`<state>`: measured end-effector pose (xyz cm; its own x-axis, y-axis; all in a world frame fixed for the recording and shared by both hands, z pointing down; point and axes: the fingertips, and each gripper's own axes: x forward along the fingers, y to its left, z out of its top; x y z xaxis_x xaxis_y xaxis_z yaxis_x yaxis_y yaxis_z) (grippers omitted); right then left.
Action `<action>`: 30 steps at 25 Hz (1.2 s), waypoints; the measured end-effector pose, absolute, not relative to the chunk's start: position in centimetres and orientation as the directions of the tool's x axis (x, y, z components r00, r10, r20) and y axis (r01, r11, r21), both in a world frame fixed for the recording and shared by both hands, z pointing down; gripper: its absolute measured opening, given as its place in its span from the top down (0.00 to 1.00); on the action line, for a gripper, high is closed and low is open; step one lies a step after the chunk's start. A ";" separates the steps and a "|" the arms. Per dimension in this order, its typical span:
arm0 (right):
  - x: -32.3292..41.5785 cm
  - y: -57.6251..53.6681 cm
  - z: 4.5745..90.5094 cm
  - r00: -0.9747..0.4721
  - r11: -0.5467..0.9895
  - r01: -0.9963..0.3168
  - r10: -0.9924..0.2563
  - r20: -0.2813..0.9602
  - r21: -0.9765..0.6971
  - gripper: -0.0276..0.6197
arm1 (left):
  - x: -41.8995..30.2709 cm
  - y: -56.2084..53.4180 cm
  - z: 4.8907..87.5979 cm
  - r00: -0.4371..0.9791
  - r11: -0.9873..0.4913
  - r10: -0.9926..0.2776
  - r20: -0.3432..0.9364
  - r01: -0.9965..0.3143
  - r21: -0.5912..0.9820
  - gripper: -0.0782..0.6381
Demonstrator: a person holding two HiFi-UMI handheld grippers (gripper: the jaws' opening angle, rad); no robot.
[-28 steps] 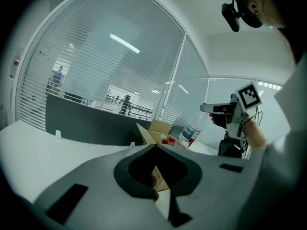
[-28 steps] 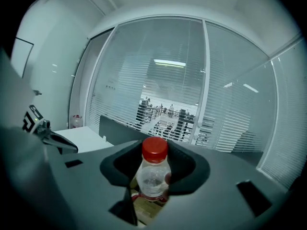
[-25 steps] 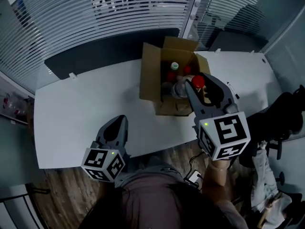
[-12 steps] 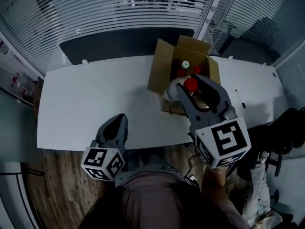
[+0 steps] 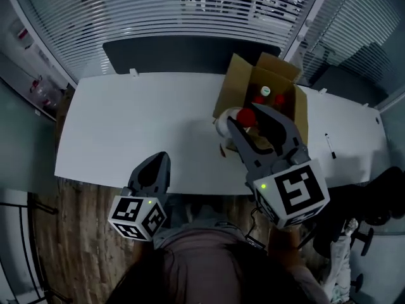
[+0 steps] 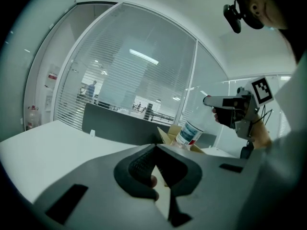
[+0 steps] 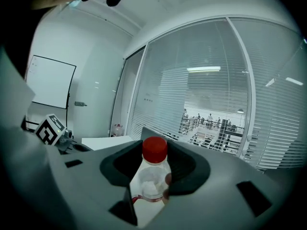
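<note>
- My right gripper (image 7: 154,166) is clamping a clear plastic bottle (image 7: 151,182). The pads are pressing on the neck from both sides, just under the red cap (image 7: 155,149).
- The bottle is hanging below these jaws, clear of the table, with the cap uppermost. Its long axis is running roughly upright but tilted, and the labelled body is slanting down toward the box, as the left gripper view shows.
- My left gripper (image 6: 155,150) is keeping its jaws together at the tips, with nothing between them.
- The left gripper is hovering low over the near edge of the table, well apart from the bottle. From it, the bottle is lying forward and to the right, and higher up. The right gripper is therefore the nearer one, being in contact with the bottle.
- In the head view the bottle is showing over the near left corner of an open cardboard box (image 5: 235,87).
- The box is standing on a white table (image 5: 139,119) and is holding more bottles: one with a white cap (image 5: 266,90) and at least one with a red cap (image 5: 278,98).
- A dark divider panel (image 5: 164,52) is running along the table's far edge, with a glass wall with blinds (image 5: 158,5) beyond it.
- A small dark pen-like object (image 5: 329,145) is lying on the table to the right of the box. I cannot identify it more exactly.
</note>
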<state>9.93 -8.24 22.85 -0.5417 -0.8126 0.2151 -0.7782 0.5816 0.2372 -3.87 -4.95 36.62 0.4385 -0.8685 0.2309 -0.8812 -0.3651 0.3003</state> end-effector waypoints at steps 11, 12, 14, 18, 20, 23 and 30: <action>4.9 -9.3 24.4 -0.520 0.566 -0.804 -0.818 0.246 0.182 0.69 | -8.0 -7.0 36.7 0.481 -0.411 -0.843 0.239 -0.864 0.291 0.88; 4.4 -9.4 24.6 -0.515 0.562 -0.808 -0.820 0.249 0.178 0.69 | -8.6 -7.3 36.6 0.488 -0.418 -0.839 0.239 -0.861 0.290 0.88; 3.5 -9.9 24.9 -0.498 0.547 -0.819 -0.828 0.258 0.173 0.69 | -9.6 -8.1 36.6 0.504 -0.436 -0.828 0.246 -0.854 0.284 0.88; 1.6 -10.9 25.8 -0.461 0.512 -0.844 -0.844 0.275 0.158 0.69 | -11.8 -9.7 36.6 0.534 -0.466 -0.805 0.259 -0.839 0.279 0.88; 0.5 -11.4 26.4 -0.450 0.503 -0.851 -0.846 0.287 0.149 0.69 | -13.0 -10.5 36.6 0.541 -0.474 -0.800 0.260 -0.835 0.279 0.88; -1.2 -12.4 27.4 -0.442 0.498 -0.854 -0.846 0.299 0.150 0.69 | -14.8 -11.6 36.8 0.547 -0.479 -0.796 0.260 -0.832 0.281 0.88; -6.2 -14.7 29.4 -0.454 0.515 -0.845 -0.834 0.313 0.146 0.69 | -18.5 -13.8 37.5 0.562 -0.495 -0.784 0.264 -0.822 0.282 0.88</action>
